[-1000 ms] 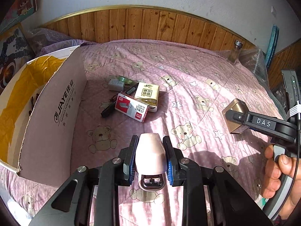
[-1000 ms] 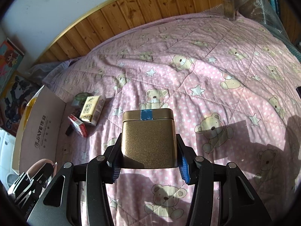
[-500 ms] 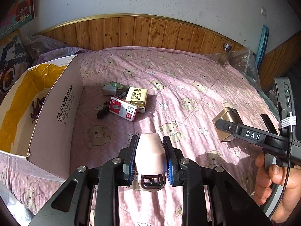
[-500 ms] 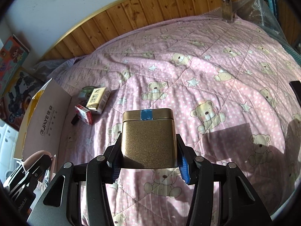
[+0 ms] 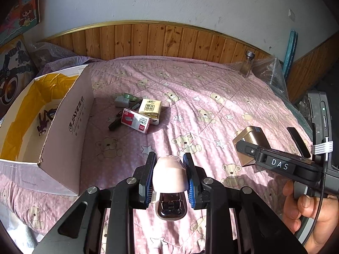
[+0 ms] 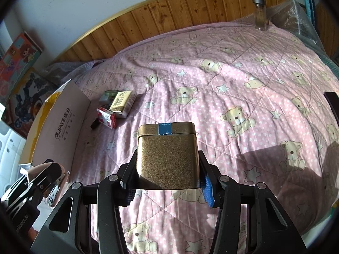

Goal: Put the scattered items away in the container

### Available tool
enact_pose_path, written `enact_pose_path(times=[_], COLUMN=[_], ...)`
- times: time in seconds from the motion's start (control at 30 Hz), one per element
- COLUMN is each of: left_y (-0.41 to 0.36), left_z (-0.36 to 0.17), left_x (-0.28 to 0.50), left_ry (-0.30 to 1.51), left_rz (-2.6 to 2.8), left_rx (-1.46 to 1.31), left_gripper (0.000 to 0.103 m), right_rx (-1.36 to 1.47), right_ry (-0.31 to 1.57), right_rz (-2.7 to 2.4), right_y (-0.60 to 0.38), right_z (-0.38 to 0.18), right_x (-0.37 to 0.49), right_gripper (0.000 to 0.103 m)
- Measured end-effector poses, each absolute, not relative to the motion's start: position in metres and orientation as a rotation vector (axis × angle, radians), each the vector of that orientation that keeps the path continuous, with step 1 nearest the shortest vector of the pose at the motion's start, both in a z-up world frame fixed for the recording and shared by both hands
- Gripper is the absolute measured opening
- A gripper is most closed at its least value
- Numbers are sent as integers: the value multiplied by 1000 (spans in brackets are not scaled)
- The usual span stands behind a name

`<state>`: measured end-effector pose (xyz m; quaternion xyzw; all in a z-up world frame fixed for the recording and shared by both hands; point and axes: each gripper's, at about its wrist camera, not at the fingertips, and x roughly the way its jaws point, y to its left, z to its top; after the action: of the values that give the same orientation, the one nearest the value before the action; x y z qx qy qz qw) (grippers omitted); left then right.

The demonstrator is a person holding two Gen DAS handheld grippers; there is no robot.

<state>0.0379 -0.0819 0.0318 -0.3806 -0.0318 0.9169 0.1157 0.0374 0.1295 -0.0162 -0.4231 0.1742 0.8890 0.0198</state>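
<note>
My left gripper (image 5: 169,165) is shut on a pale pink stapler (image 5: 169,175), held above the pink bear quilt. My right gripper (image 6: 167,165) is shut on a gold tin (image 6: 167,156) with a blue tape strip; in the left wrist view the gold tin (image 5: 251,139) hangs at the right. The open cardboard box (image 5: 70,114) with a yellow lining stands at the left. Beside it lie a red and white staple box (image 5: 135,120), a yellow tissue pack (image 5: 149,108), a black pen (image 5: 115,123), a green tape roll (image 5: 129,96) and a small grey item (image 5: 120,101).
A glass bottle (image 5: 246,65) stands at the bed's far right corner by bubble wrap (image 5: 269,72). A wooden headboard runs along the back. A small dark figure (image 5: 42,122) lies inside the box. A person's hand (image 5: 307,216) grips the right tool's handle.
Both grippers have drawn back and risen from the bed, each keeping its object. More of the box interior and the headboard shows now.
</note>
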Motion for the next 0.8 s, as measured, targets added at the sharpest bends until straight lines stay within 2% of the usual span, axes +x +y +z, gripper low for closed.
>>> enact_pose_path(times=[0.8], left_y=[-124], left_z=[47], left_x=[62], left_ry=[-223], left_rz=[2743], left_rx=[-1059], left_gripper=[27], right_rx=[-1355], right_ry=[339], right_rz=[2986], right_y=[43], right_z=[19], right_x=[55], right_gripper=[52])
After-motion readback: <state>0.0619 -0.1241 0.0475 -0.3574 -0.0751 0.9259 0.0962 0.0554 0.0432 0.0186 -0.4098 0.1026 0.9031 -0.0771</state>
